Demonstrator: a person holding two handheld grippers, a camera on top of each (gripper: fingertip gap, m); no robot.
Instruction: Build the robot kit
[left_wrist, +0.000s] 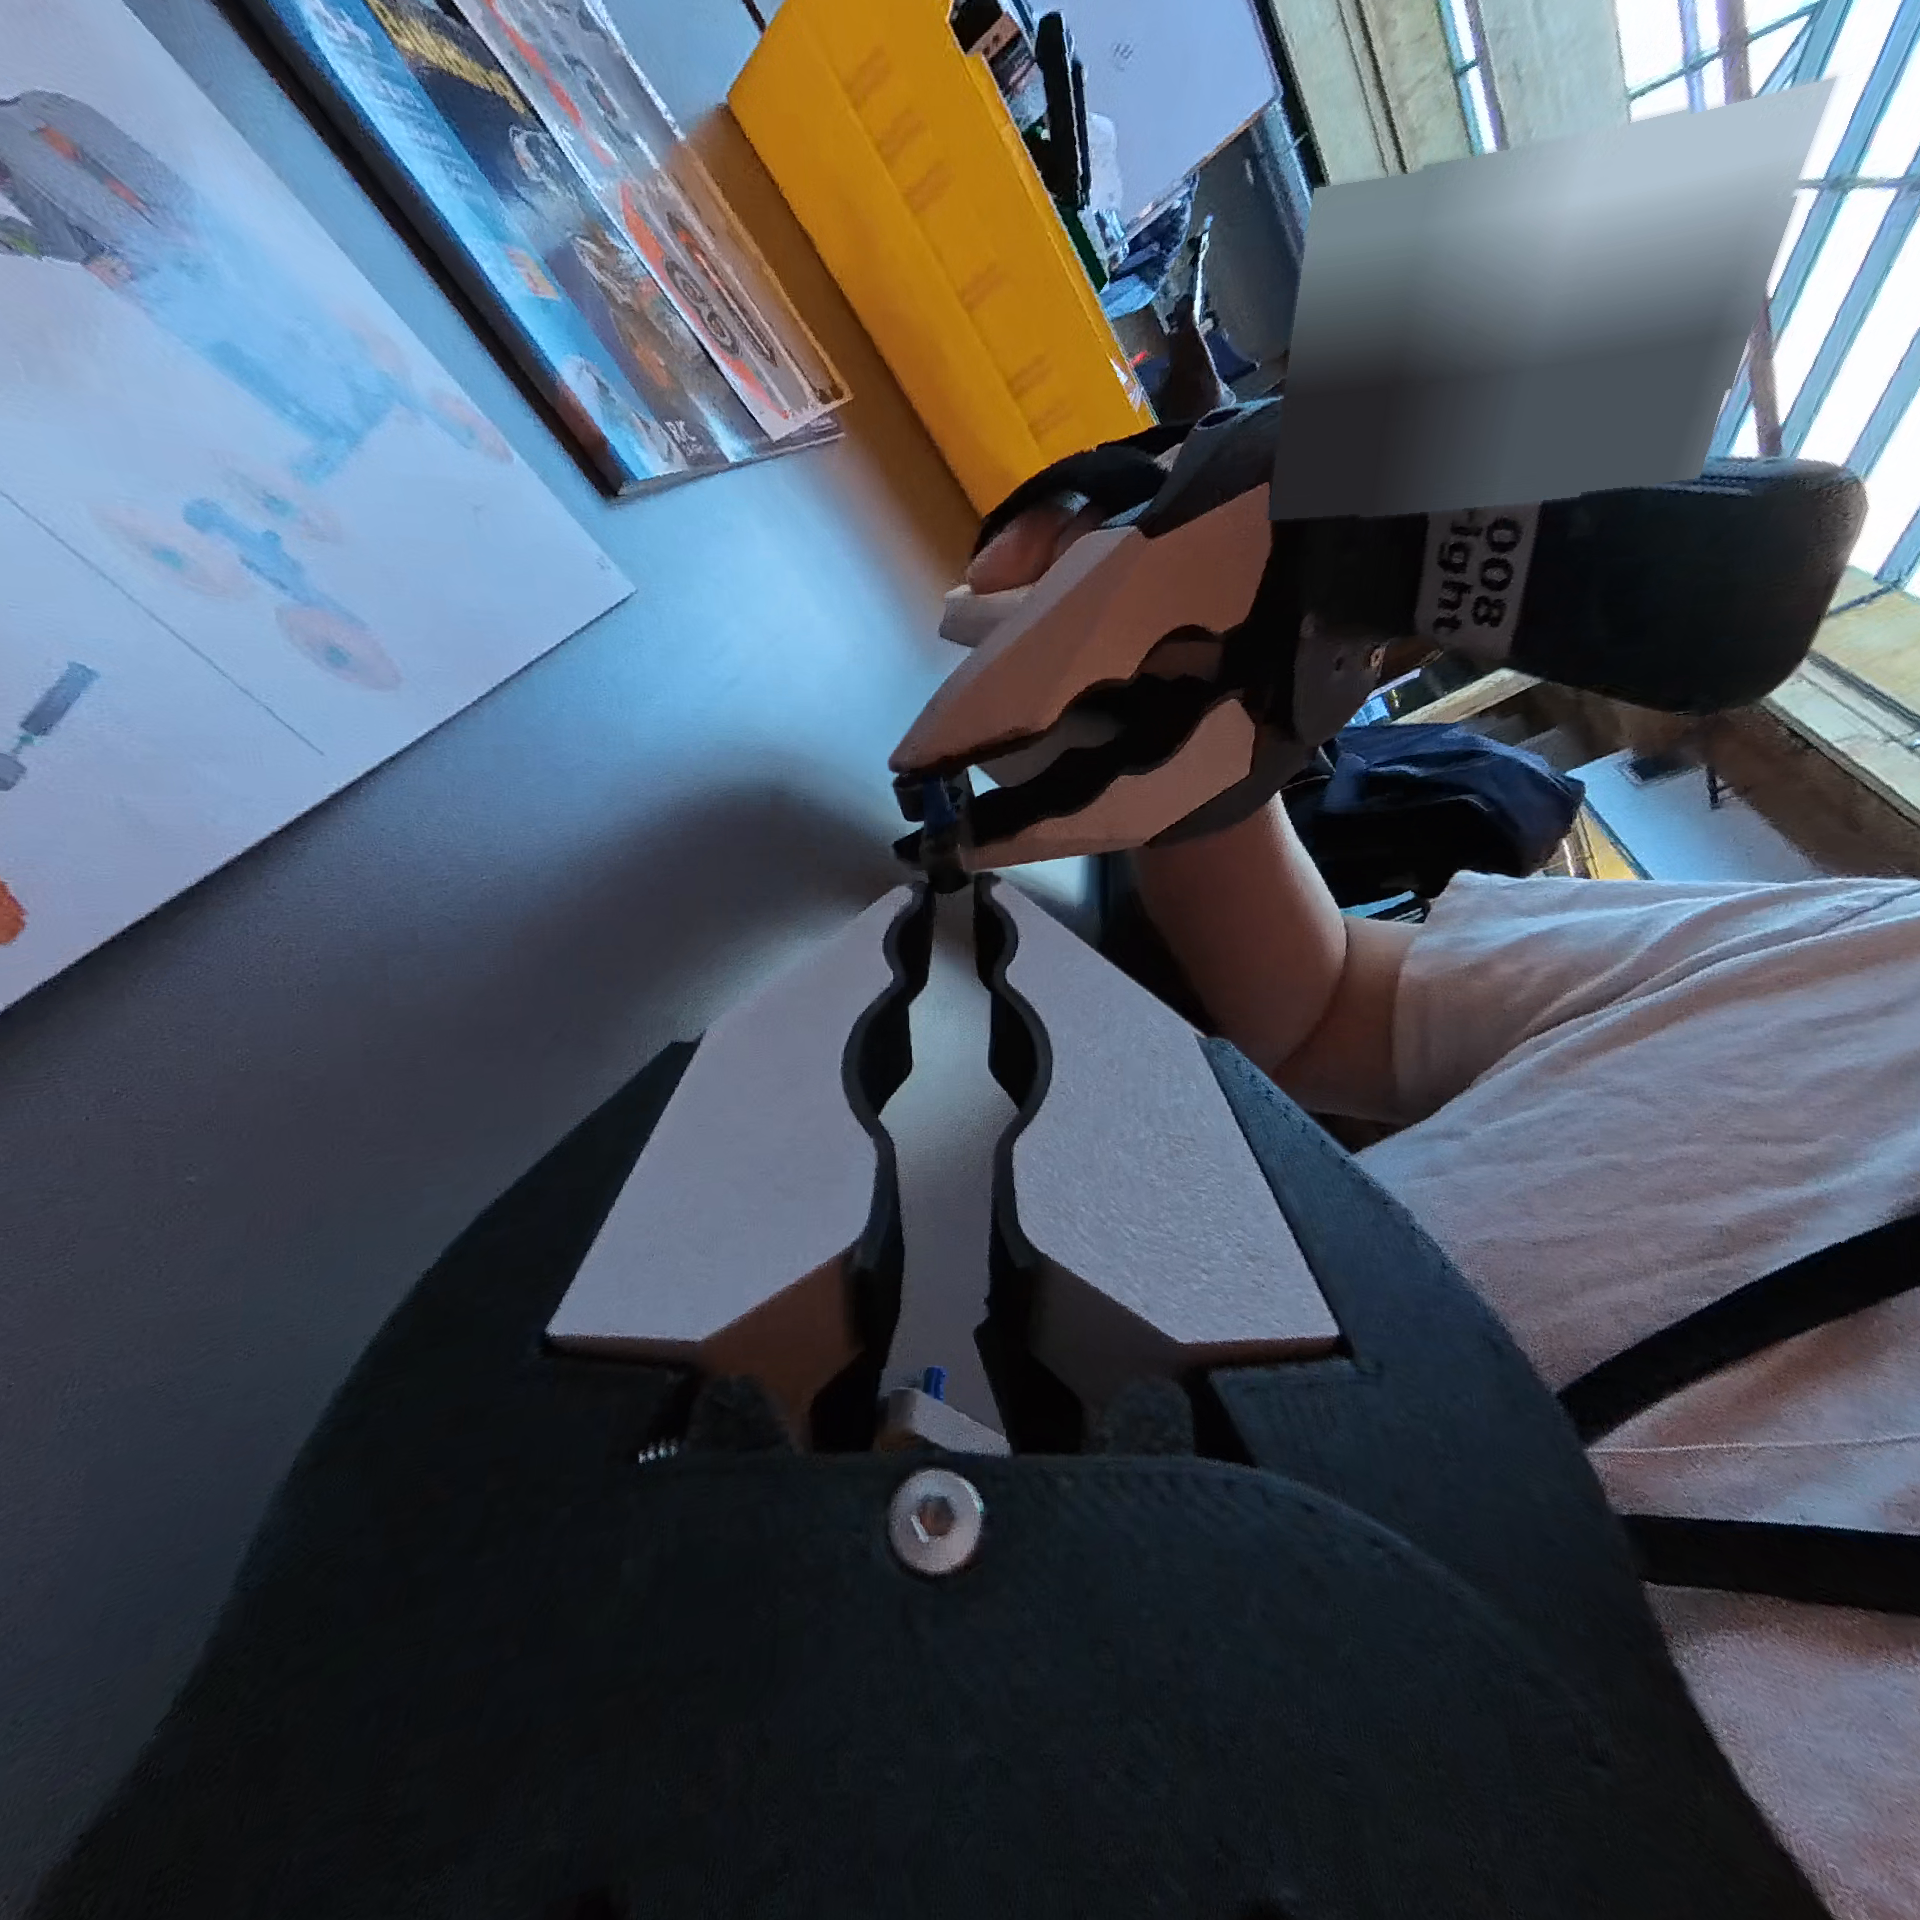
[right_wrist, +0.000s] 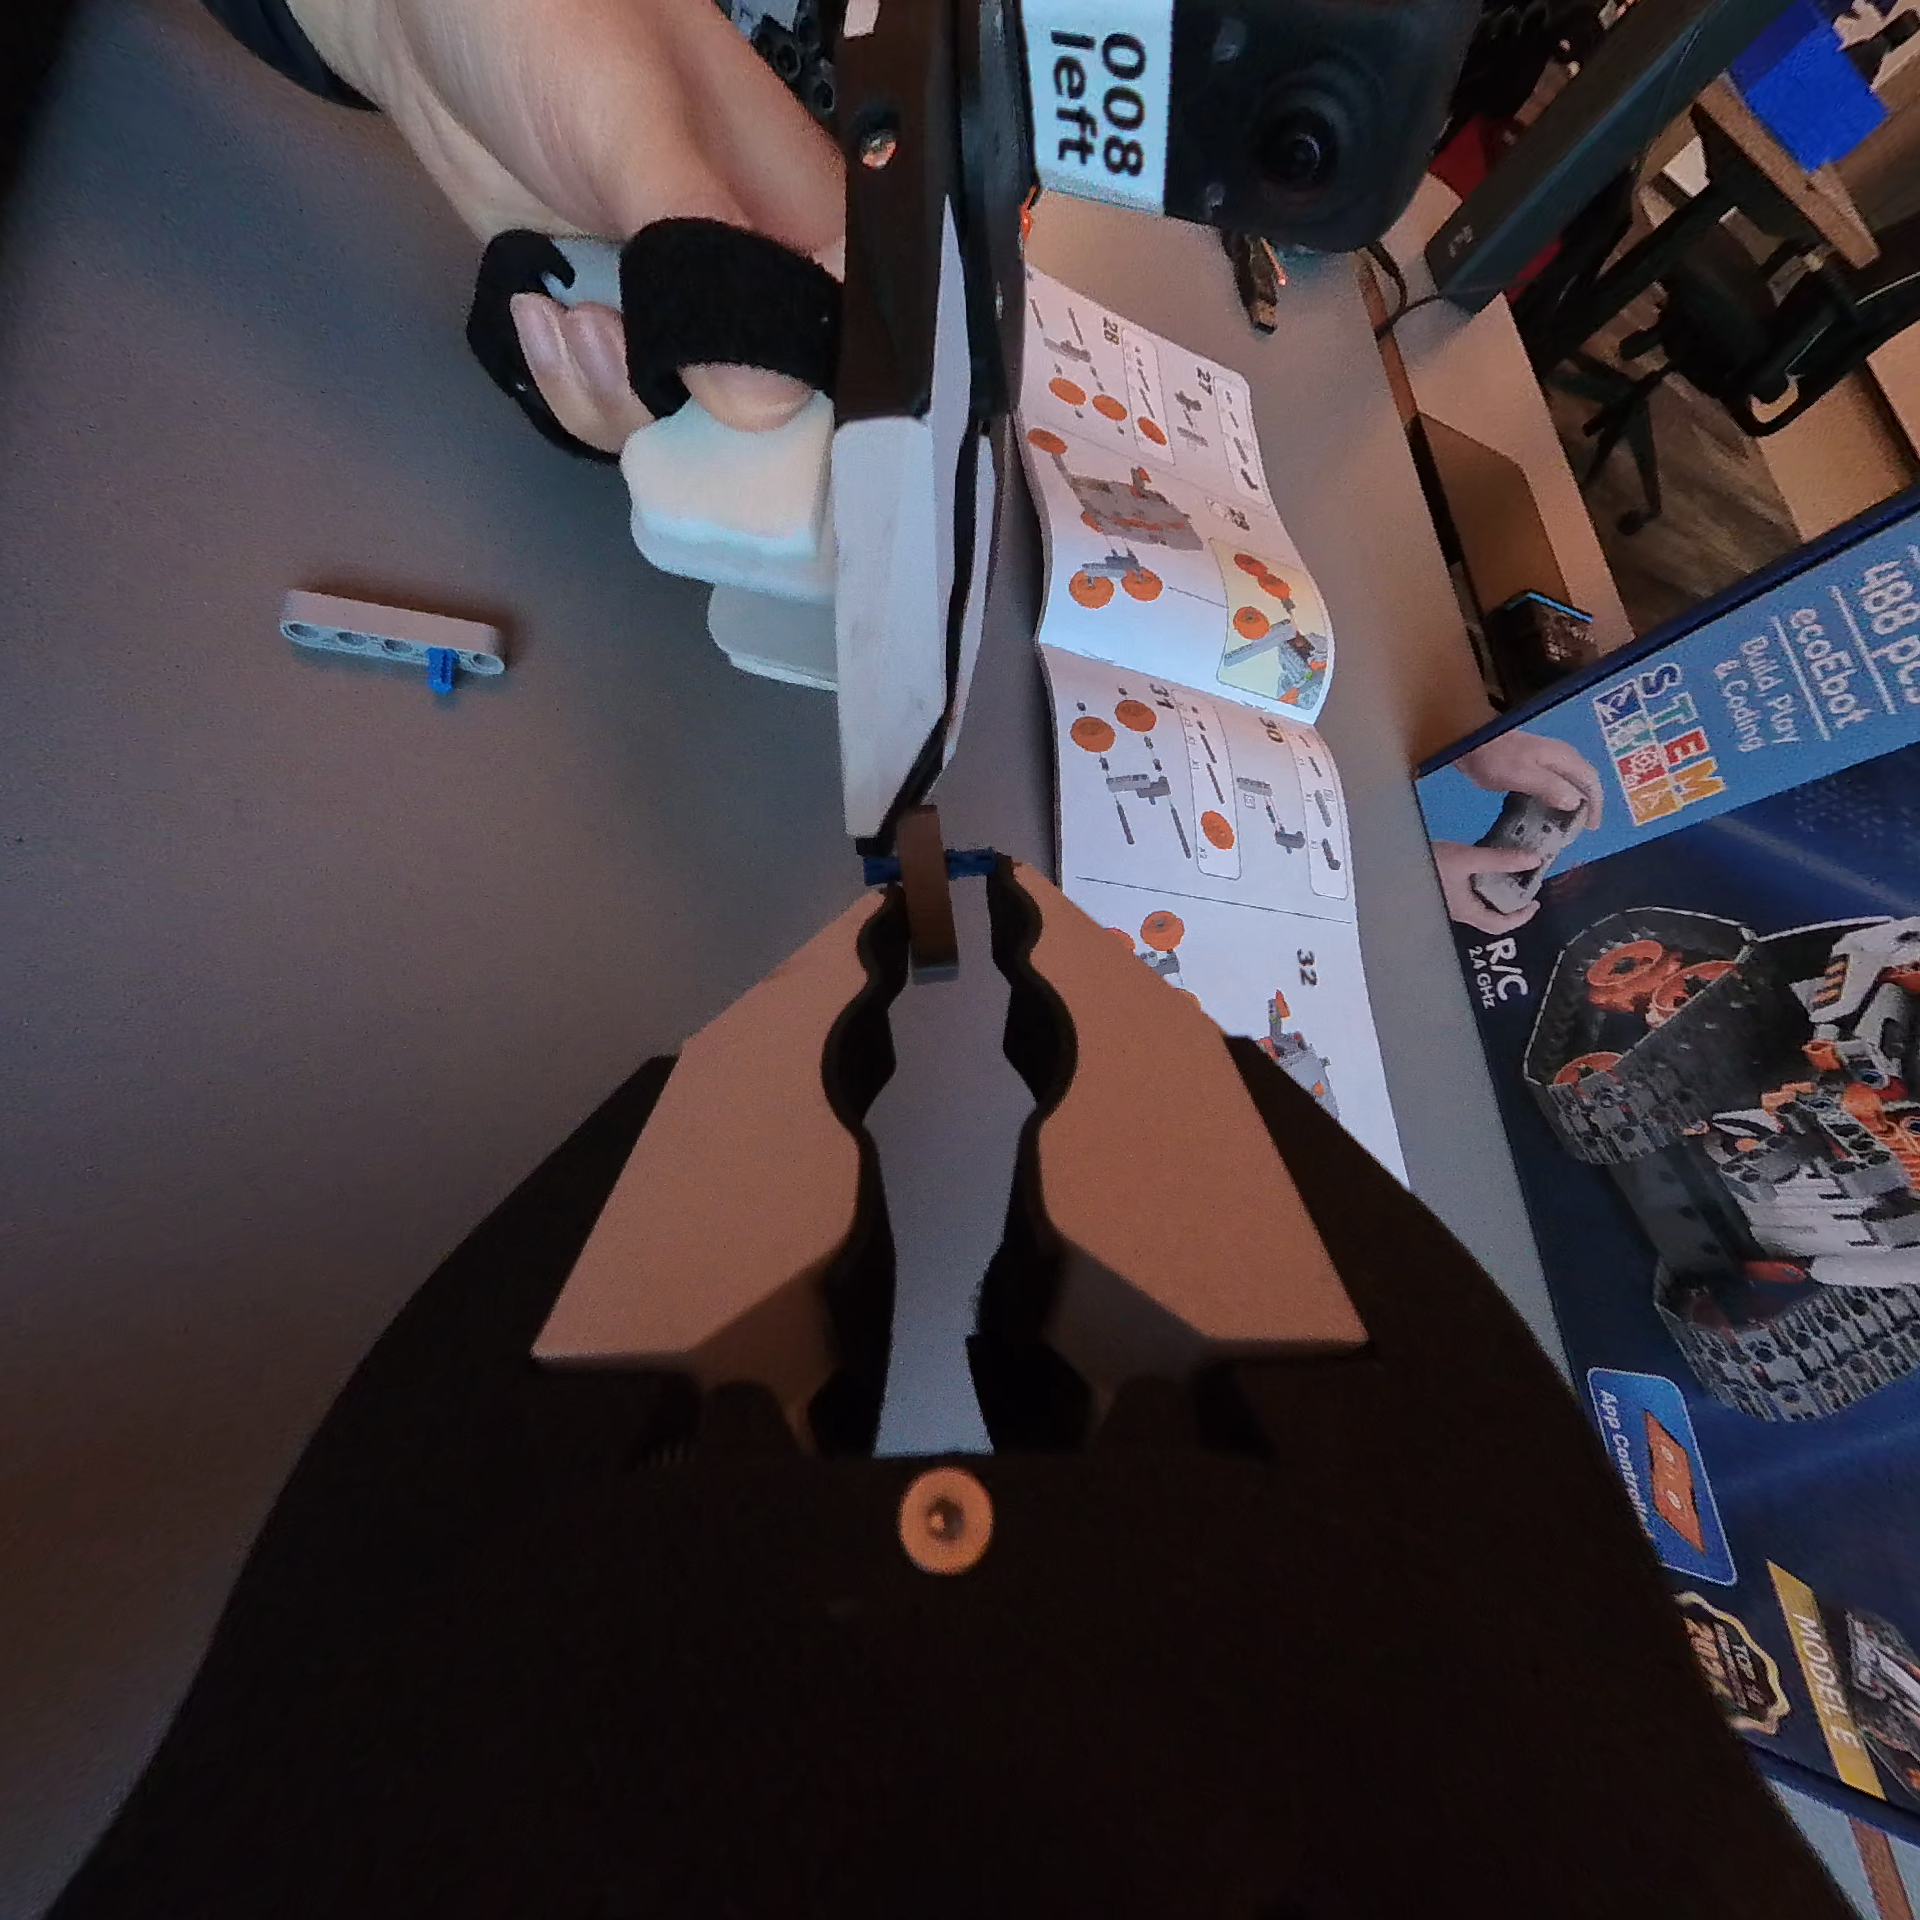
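Observation:
My right gripper is shut on a short blue pin that passes through a small grey beam, seen edge-on between its fingertips. My left gripper comes in from the top of the right wrist view and is shut on the beam's far end. In the left wrist view my left gripper meets the right gripper tip to tip, with the blue pin between the right jaws. Both are held above the grey table.
A second grey beam with a blue pin lies on the table to the left. An open instruction booklet and a blue toy box lie to the right. A yellow bin stands behind, and a person's shirt is close.

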